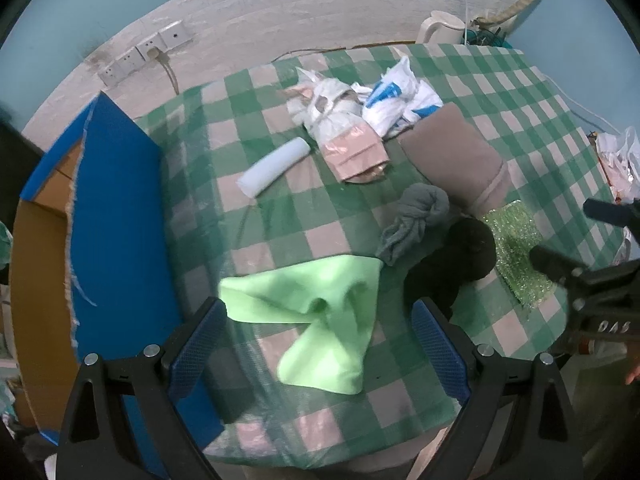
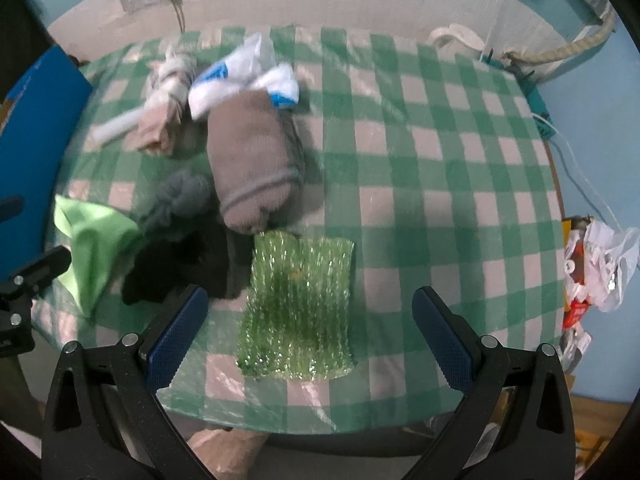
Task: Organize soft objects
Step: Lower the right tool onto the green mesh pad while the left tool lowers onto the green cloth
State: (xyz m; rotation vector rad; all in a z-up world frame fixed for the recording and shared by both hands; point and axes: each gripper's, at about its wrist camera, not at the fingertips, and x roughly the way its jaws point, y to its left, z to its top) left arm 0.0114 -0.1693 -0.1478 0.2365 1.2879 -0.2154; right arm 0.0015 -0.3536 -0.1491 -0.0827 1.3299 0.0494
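Note:
A light green cloth (image 1: 320, 316) lies crumpled near the table's front edge, between the jaws of my open left gripper (image 1: 320, 344); it also shows in the right wrist view (image 2: 92, 244). A sparkly green scrubber cloth (image 2: 298, 308) lies flat in front of my open right gripper (image 2: 308, 340). Behind them lie a black cloth (image 2: 180, 268), a grey knotted cloth (image 1: 416, 220), a rolled brown-grey sock (image 2: 252, 156), a white foam roll (image 1: 274, 166), and plastic bags (image 1: 384, 100). The right gripper shows at the left wrist view's right edge (image 1: 576, 240).
The table wears a green-and-white checked cover (image 2: 440, 160). A blue-lined cardboard box (image 1: 116, 240) stands open at the left. A white kettle (image 1: 444, 26) sits at the back right. Wall sockets (image 1: 144, 54) are behind. Litter (image 2: 596, 272) lies at the right.

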